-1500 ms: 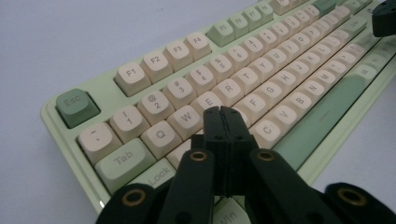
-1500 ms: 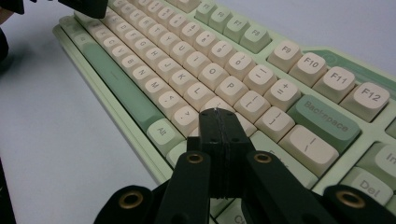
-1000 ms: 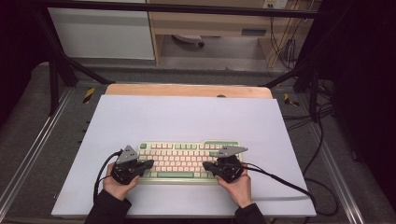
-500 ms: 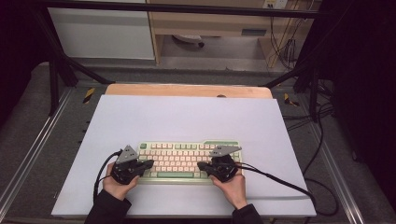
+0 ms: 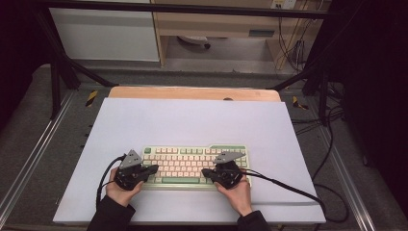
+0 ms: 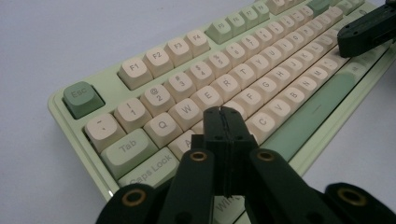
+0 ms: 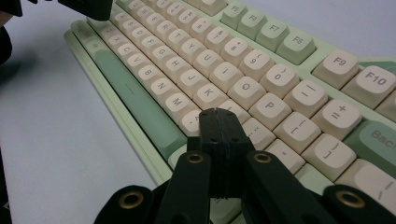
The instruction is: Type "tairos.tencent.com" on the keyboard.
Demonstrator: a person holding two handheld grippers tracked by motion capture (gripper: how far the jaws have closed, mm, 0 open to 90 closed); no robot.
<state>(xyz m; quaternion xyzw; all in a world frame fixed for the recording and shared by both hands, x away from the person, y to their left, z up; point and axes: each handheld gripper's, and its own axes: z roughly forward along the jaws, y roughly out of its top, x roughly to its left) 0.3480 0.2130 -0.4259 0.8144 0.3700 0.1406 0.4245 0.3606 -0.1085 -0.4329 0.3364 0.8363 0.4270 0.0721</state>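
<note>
- Keyboard (image 5: 195,164) sits on the near half of my white table sheet (image 5: 192,120), long side facing me, pale green case with cream keys and a green space bar.
- Left gripper (image 5: 153,169) is over the keyboard's left end; I see its jaws pressed tight together with nothing between them.
- In the left gripper view, that clenched tip (image 6: 225,122) hangs over the letter keys just below W and E, near the A and S area; whether it touches a key I cannot tell.
- Right gripper (image 5: 206,172) is over the keyboard's right part, jaws likewise clamped together on nothing.
- In the right gripper view, its tip (image 7: 218,122) is above the keys just below K and L, beside the M key and close to the right end of the space bar.
- Both tips point inward toward each other across the bottom rows, well apart.
- My hands hold each gripper at the near edge of the keyboard, cables trailing off to the sides.
</note>
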